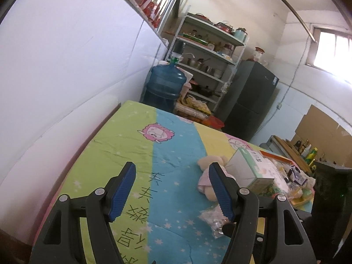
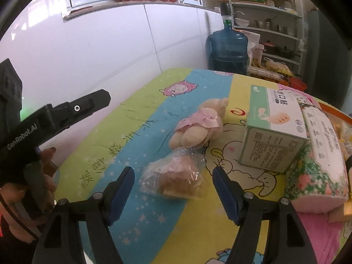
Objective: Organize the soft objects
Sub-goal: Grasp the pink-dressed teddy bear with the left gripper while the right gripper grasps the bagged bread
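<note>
On striped sheet (image 2: 136, 198), right gripper (image 2: 173, 192) wide around bagged bread (image 2: 173, 180), untouched; left gripper (image 1: 172, 189) wide, empty. Risk: crinkly plastic slipping, bread squashed.

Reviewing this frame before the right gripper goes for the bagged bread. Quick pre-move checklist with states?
1. Right gripper open: ok.
2. Nothing between its pads yet: ok; bagged bread lies ahead, untouched.
3. Bread centred between the jaws: ok.
4. Bread clear of the teddy bear: not ok, the bag top touches it.
5. Left gripper open, empty, off to the side: ok.
6. Box clear of the path: ok.
</note>
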A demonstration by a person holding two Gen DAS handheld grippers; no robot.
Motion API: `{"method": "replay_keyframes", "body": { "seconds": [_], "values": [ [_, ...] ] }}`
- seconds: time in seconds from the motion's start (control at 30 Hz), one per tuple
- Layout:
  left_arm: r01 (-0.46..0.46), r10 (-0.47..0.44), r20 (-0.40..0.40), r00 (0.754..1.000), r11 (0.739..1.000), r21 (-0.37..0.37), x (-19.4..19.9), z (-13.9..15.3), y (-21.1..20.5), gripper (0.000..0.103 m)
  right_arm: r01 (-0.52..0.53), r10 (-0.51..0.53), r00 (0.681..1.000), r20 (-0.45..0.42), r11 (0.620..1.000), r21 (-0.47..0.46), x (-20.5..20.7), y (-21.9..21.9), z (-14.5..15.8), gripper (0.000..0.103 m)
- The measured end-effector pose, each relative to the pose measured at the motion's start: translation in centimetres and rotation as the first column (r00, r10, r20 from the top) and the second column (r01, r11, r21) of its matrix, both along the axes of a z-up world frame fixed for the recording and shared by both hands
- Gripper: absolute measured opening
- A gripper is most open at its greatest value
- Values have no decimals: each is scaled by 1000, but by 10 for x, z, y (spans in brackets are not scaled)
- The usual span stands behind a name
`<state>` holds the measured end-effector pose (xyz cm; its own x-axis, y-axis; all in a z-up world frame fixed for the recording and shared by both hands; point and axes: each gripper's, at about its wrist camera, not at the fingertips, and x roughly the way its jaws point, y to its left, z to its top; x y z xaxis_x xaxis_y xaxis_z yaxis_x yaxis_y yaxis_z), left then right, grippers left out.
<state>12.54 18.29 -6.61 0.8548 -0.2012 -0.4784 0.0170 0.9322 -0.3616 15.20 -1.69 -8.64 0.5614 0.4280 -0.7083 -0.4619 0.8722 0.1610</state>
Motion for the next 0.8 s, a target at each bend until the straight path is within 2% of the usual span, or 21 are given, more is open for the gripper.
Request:
{"method": "replay_keyframes", "body": {
  "seconds": [0.5, 0.6, 0.8],
  "values": [
    [-2, 2, -27, 1000, 1000, -12, 15, -11, 6, 70, -37, 36, 999, -17, 998, -48, 13, 16, -16, 73],
    [3, -4, -30, 1000, 1000, -13, 16, -12, 4, 70, -50, 49, 999, -16, 998, -44, 12, 17, -18, 65],
    [21, -21, -36, 999, 1000, -14, 20, -14, -3, 70, -55, 55, 998, -10, 998, -16, 9, 10, -16, 64]
  ]
}}
